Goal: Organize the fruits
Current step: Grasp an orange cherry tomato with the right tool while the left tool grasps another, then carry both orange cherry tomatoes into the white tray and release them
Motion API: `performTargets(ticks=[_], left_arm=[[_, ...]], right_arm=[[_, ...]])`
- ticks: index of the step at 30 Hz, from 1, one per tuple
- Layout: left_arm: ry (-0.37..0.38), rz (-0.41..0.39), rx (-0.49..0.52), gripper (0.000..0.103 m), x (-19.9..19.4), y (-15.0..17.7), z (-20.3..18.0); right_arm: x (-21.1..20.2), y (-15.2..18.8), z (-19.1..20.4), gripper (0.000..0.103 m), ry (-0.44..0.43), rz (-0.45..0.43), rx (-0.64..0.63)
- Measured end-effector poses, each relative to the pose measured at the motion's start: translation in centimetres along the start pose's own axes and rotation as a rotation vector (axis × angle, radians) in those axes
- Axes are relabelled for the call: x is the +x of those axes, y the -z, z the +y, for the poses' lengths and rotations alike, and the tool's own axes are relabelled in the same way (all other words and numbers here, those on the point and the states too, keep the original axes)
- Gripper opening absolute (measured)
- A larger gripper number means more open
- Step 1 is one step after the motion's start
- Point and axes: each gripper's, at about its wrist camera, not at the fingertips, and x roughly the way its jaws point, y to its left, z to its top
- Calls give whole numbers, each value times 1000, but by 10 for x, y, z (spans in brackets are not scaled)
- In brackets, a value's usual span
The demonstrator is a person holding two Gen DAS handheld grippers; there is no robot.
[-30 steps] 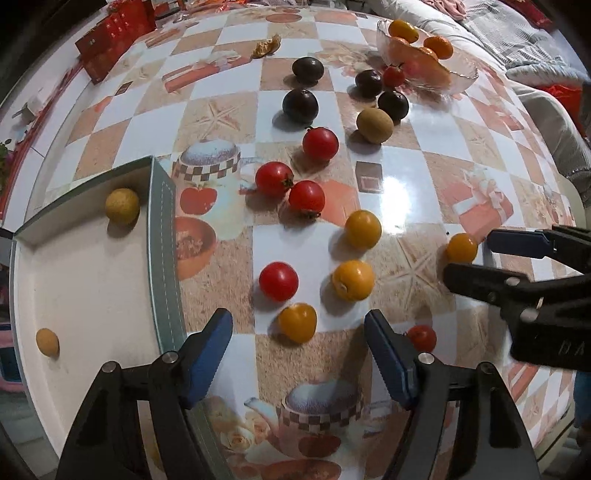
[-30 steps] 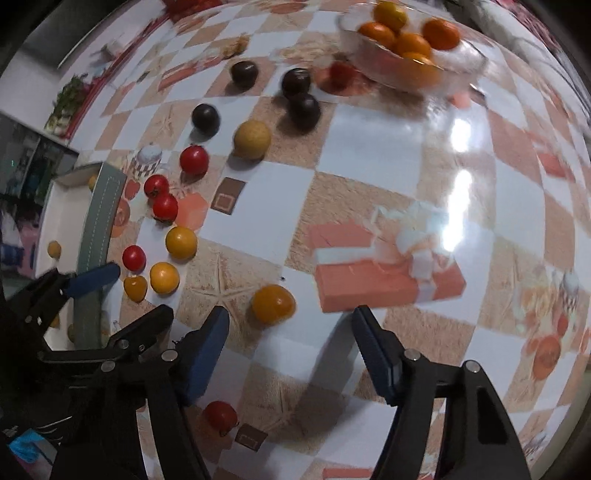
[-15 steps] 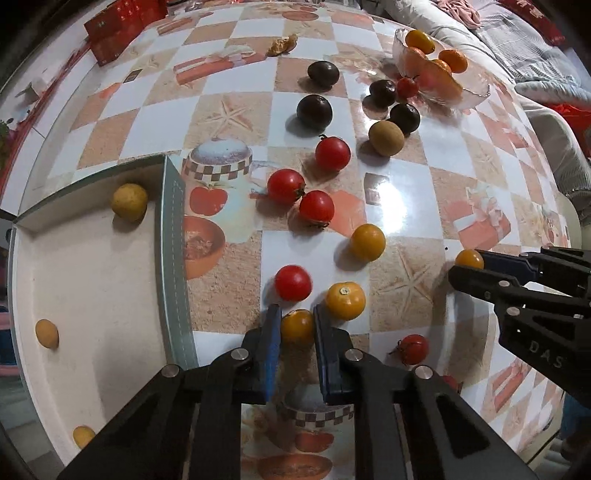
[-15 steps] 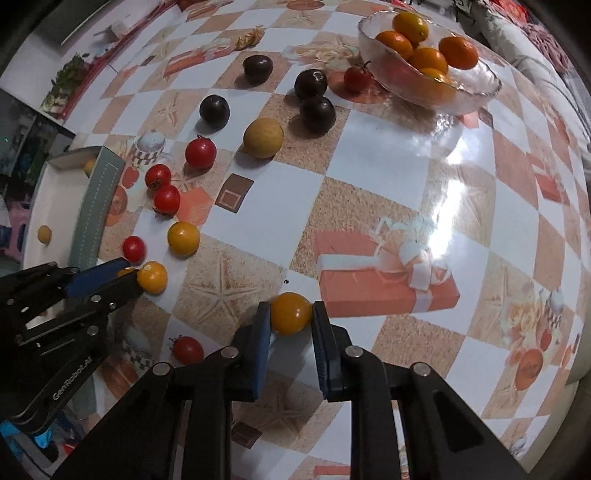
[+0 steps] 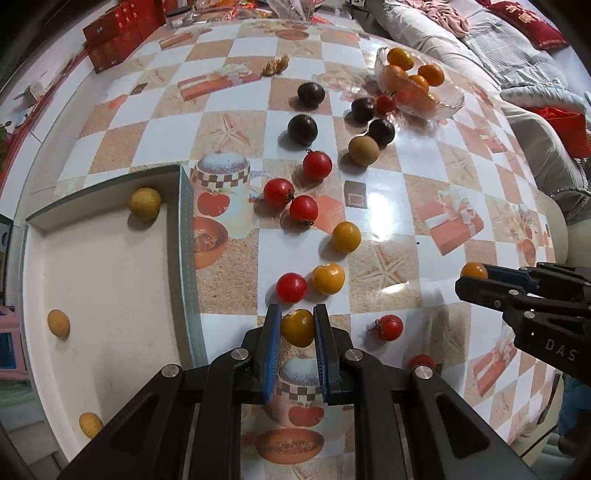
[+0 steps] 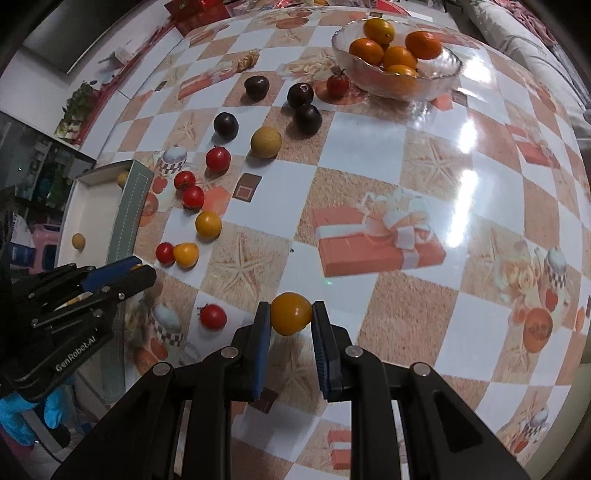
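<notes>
My left gripper (image 5: 296,326) is shut on a yellow tomato (image 5: 297,328) and holds it just above the table, right of the white tray (image 5: 110,295). My right gripper (image 6: 290,317) is shut on another yellow tomato (image 6: 290,313), lifted above the table's near part; it also shows in the left wrist view (image 5: 474,271). Red tomatoes (image 5: 291,287), yellow tomatoes (image 5: 328,278), dark plums (image 5: 302,127) and a brown round fruit (image 5: 364,149) lie scattered on the checkered table. The tray holds several small yellow fruits (image 5: 145,203).
A glass bowl (image 6: 397,55) with oranges stands at the far right of the table. Red boxes (image 5: 122,33) stand at the far left edge. A sofa with cushions (image 5: 517,55) lies beyond the table. A red tomato (image 5: 389,326) lies between the two grippers.
Both grippers went from open to shut on a yellow tomato each, then lifted their fruit off the table. The views have pulled back and up a little.
</notes>
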Motion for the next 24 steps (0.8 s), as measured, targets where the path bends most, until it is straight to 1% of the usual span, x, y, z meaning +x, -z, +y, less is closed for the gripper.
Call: performTargets(ticks=[4, 8, 16, 24], left_arm=[[8, -13, -9, 19, -7, 2, 4], [12, -29, -29, 19, -16, 5, 14], [-7, -53, -89, 19, -34, 16, 51], [-38, -63, -164, 19, -43, 34, 97]], right_arm=[[-7, 6, 0, 24, 1, 2, -5], [-11, 4, 13, 24, -2, 1, -24], [-4, -14, 61, 24, -29, -5, -92], [3, -29, 119, 24, -59, 1, -186]])
